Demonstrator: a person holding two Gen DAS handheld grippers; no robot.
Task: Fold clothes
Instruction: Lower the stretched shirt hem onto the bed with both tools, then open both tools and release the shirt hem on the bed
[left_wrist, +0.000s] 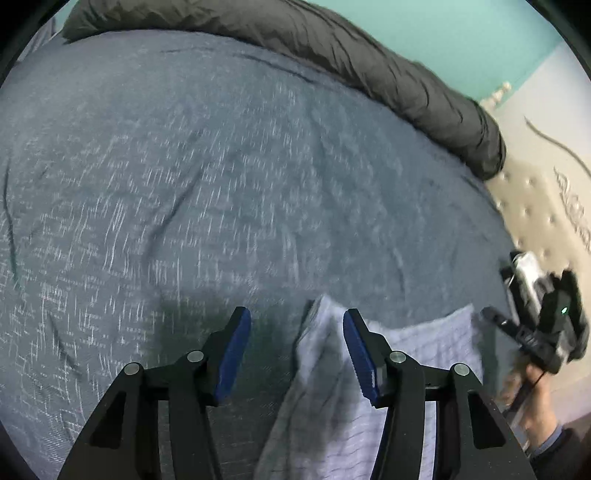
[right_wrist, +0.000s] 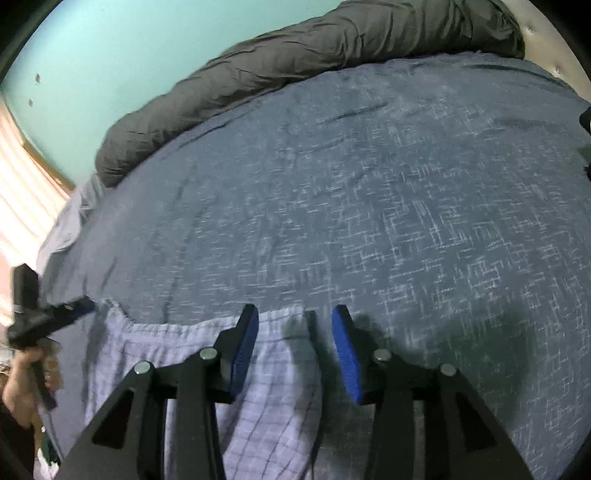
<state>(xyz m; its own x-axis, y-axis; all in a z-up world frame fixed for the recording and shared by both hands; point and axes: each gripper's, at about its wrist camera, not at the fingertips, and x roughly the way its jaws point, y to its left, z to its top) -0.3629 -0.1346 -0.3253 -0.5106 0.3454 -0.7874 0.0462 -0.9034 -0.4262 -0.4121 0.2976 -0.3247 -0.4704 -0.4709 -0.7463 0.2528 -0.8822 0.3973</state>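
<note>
A light lavender checked garment (left_wrist: 413, 354) with an elastic waistband lies flat at the near edge of the bed; it also shows in the right wrist view (right_wrist: 273, 391). My left gripper (left_wrist: 297, 321) is open and empty, just above the garment's left corner. My right gripper (right_wrist: 294, 317) is open and empty, above the garment's right corner near the waistband. The right gripper shows at the right of the left wrist view (left_wrist: 524, 328), and the left gripper shows at the left of the right wrist view (right_wrist: 55, 314).
The bed is covered with a blue-grey patterned bedspread (left_wrist: 221, 184), which also fills the right wrist view (right_wrist: 406, 203). A rolled dark grey duvet (left_wrist: 332, 48) lies along the far edge by a teal wall. A tufted beige headboard (left_wrist: 546, 199) is at the right.
</note>
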